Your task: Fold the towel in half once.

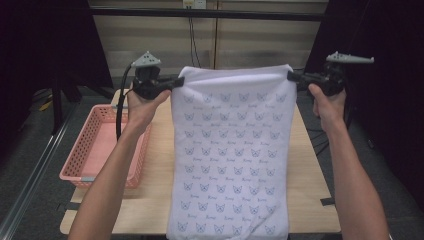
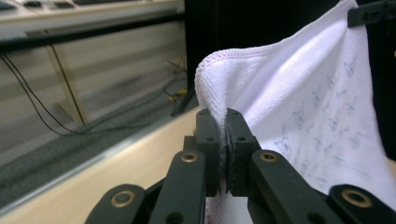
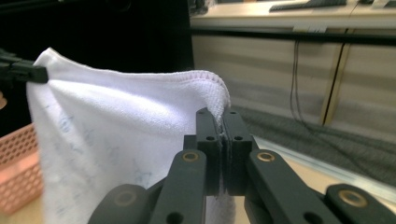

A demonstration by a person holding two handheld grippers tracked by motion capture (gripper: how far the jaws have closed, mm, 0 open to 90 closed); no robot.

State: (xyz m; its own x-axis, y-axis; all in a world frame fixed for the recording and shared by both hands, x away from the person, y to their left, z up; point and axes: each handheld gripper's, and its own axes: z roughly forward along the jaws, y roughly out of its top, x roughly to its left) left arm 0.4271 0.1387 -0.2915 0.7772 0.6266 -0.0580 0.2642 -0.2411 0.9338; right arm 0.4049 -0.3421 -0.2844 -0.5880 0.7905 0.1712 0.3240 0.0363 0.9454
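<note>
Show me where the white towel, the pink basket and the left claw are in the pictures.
white towel (image 1: 230, 150), high view, middle of the printed cloth.
pink basket (image 1: 80, 145), high view, its left mesh wall.
left claw (image 2: 223, 122), left gripper view, between the tips shut on the towel corner.

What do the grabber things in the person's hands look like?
Both grippers, left gripper and right gripper, are black, each with two flat jaws on jointed bars with brass-coloured rivets. Each carries a grey three-cornered plate on top. A black cable hangs from the left one. The forearms are bare, with no sleeves.
</note>
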